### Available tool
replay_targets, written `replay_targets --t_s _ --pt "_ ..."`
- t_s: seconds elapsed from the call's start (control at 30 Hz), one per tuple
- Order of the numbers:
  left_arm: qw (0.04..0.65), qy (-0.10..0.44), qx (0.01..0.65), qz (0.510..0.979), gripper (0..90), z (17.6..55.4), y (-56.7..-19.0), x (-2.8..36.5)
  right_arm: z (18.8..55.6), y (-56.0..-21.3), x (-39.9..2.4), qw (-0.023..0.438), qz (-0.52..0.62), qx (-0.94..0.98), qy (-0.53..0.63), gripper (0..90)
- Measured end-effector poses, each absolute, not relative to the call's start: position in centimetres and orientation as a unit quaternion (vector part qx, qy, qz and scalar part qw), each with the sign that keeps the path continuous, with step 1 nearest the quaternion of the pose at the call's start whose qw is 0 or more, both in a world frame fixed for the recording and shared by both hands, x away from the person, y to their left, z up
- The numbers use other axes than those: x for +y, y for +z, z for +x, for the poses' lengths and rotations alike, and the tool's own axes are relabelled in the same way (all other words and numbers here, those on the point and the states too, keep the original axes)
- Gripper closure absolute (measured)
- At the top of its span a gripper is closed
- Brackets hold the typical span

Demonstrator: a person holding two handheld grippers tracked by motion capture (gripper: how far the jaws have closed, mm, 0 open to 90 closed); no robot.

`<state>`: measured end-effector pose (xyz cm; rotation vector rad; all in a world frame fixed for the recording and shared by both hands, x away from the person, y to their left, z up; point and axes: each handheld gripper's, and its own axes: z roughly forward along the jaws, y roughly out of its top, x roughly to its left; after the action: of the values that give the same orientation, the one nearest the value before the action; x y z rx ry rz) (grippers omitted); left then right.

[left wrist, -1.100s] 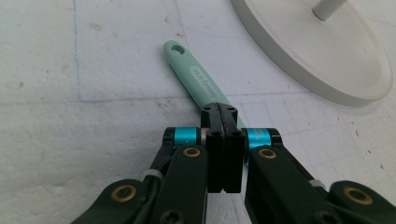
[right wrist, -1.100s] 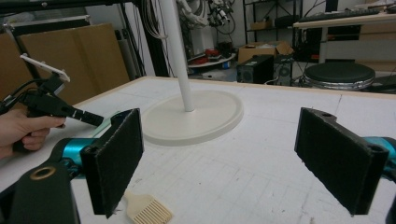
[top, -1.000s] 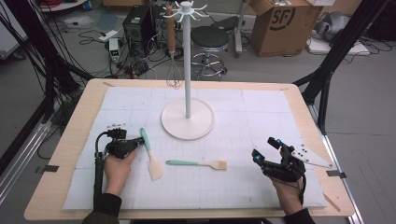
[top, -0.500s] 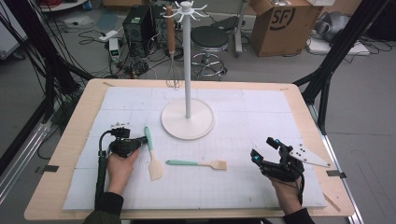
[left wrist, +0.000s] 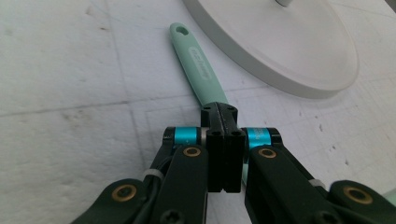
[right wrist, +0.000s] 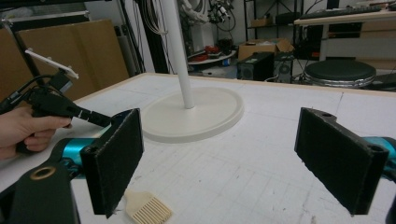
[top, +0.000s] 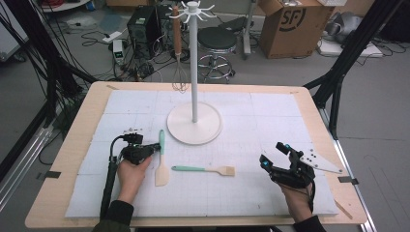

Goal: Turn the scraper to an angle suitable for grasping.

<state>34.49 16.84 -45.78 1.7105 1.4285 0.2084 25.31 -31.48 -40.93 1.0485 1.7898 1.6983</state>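
Left gripper view: left tongs [left wrist: 223,112] clenched on the spatula handle [left wrist: 196,65] (mint green); right tongs [right wrist: 238,158] released.

Cardboard box [top: 292,26], stool [top: 217,41], grey floor [top: 377,121]

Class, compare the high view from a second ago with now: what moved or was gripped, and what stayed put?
The left gripper edged slightly forward, jaws shut at the green spatula handle; whether they grip it is unclear. The right gripper, the brush and the stand stayed put.

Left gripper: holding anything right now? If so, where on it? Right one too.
The left gripper is shut on the mint handle, mid-length, of the spatula lying on the mat. The right gripper is open, holding nothing.
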Motion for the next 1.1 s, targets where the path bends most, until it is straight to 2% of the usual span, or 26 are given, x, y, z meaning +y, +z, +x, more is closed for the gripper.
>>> replay_targets --t_s 0.17,0.4,0.53,0.83,1.1 --pt "0.432 0.085 0.568 0.696 90.0 34.4 -45.7 15.3 25.3 -40.9 -31.6 0.230 0.381 0.648 0.618 14.6" --pt "0.436 0.089 0.574 0.687 90.0 34.1 -45.5 15.7 25.2 -40.9 -32.0 0.232 0.383 0.645 0.620 14.6" --pt "0.474 0.079 0.562 0.673 90.0 33.2 -45.0 15.7 25.1 -40.9 -32.2 0.233 0.385 0.643 0.620 14.6" --pt "0.453 0.086 0.519 0.720 90.0 31.0 -44.7 13.3 25.0 -40.9 -32.0 0.233 0.385 0.645 0.618 14.6" --pt "0.424 0.094 0.510 0.742 90.0 30.3 -45.4 12.3 25.0 -40.9 -32.0 0.234 0.383 0.646 0.617 14.6"
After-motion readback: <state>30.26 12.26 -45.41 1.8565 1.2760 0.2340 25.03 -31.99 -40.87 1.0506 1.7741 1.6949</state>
